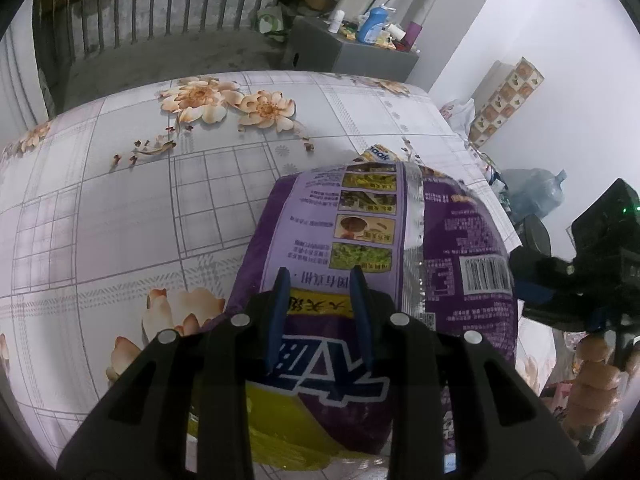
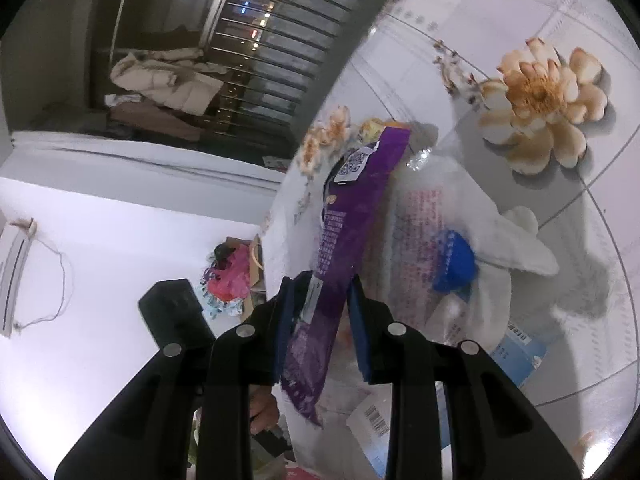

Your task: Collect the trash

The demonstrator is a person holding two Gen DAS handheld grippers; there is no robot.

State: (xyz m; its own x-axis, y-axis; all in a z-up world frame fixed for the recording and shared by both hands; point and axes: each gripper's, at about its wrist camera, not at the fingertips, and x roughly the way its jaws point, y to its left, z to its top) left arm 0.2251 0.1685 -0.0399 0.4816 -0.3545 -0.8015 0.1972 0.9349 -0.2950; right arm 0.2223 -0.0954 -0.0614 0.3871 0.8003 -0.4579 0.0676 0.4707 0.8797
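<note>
- The left tool (image 1: 319,276) is pinching the near end of the purple food bag (image 1: 372,240), which is hanging just above the flowered bed sheet (image 1: 120,208).
- The right tool (image 2: 320,284) is clamping the same bag's edge beside a white plastic bag (image 2: 460,240).

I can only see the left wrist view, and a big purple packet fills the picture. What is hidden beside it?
Observer: The right wrist view shows a white plastic bag with pink print, lying on the flowered cloth next to the purple packet.
Operator: Is anything with that bag?
Observer: A blue lid-like piece sits at it. I cannot tell whether it is inside or on top.
Operator: Does the other gripper hold the packet?
Observer: The packet's edge runs between the fingers of the right gripper.
</note>
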